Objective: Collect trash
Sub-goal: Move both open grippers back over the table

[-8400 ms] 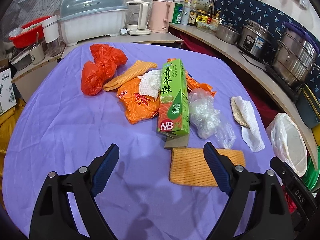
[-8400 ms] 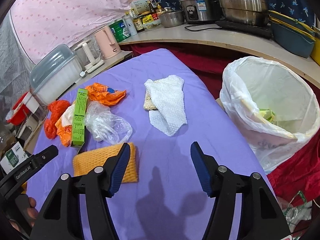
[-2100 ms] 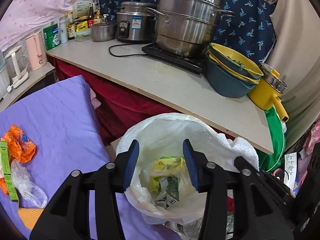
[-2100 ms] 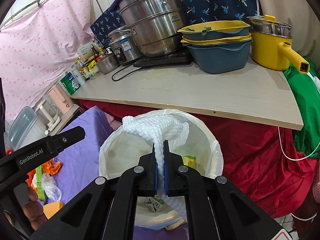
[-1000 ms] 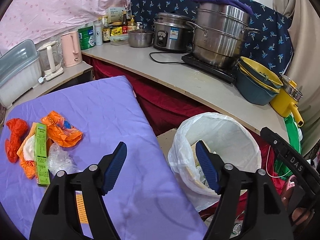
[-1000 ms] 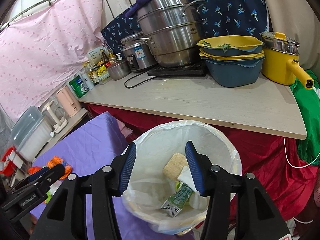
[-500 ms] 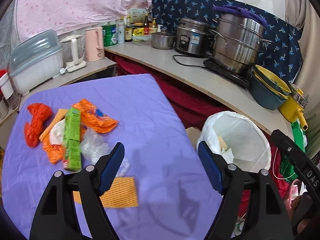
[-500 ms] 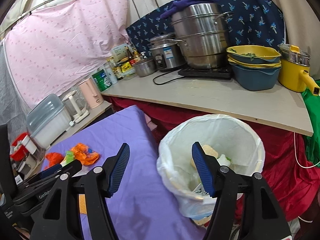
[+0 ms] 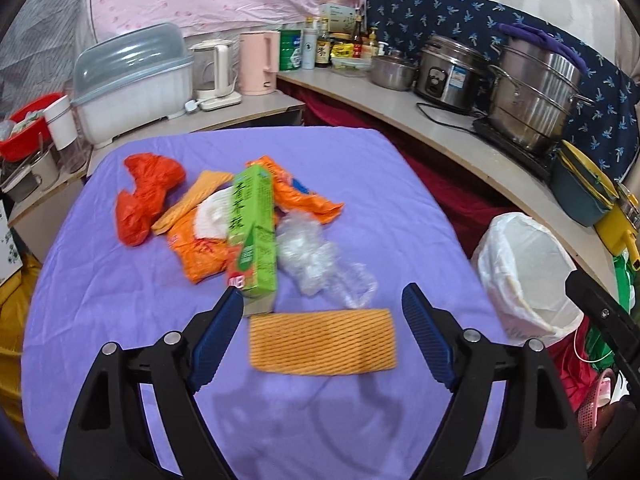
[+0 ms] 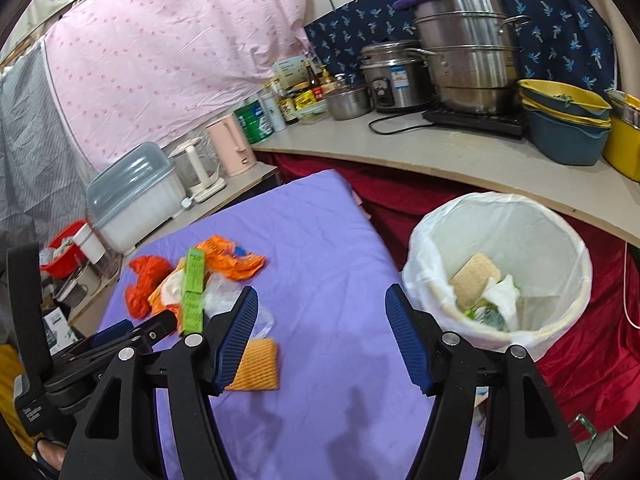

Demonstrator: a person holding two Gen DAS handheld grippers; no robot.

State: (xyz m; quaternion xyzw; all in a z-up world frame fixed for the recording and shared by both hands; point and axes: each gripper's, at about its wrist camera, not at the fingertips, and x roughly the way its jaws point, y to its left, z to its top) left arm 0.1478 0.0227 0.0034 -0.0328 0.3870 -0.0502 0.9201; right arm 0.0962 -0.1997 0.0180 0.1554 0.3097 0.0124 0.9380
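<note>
1. The left tool point(image 9: 322, 320) hangs over the near part of the purple-covered bench point(image 9: 100, 300), its jaws wide apart and having just been opening further, with nothing gripped; the orange foam net point(image 9: 323, 341) lies flat on the cloth below the gap between them.
2. The right tool point(image 10: 321, 322) also has its jaws spread with nothing between them, and they have just been opening; it points at bare purple cloth between the trash pile and the bin.
3. The remaining trash sits in a loose cluster mid-bench: a green carton point(image 9: 254, 232) lying across an orange wrapper point(image 9: 200, 252), a red plastic bag point(image 9: 146, 196) to the left, and crumpled clear plastic point(image 9: 320, 268) just right of the carton.
4. The white-lined bin point(image 10: 560, 240) stands off the right edge of the bench, below the kitchen counter point(image 10: 460, 156).
5. Inside the bin lie a tan sponge-like pad point(image 10: 474, 280) and a white paper towel point(image 10: 500, 290).
</note>
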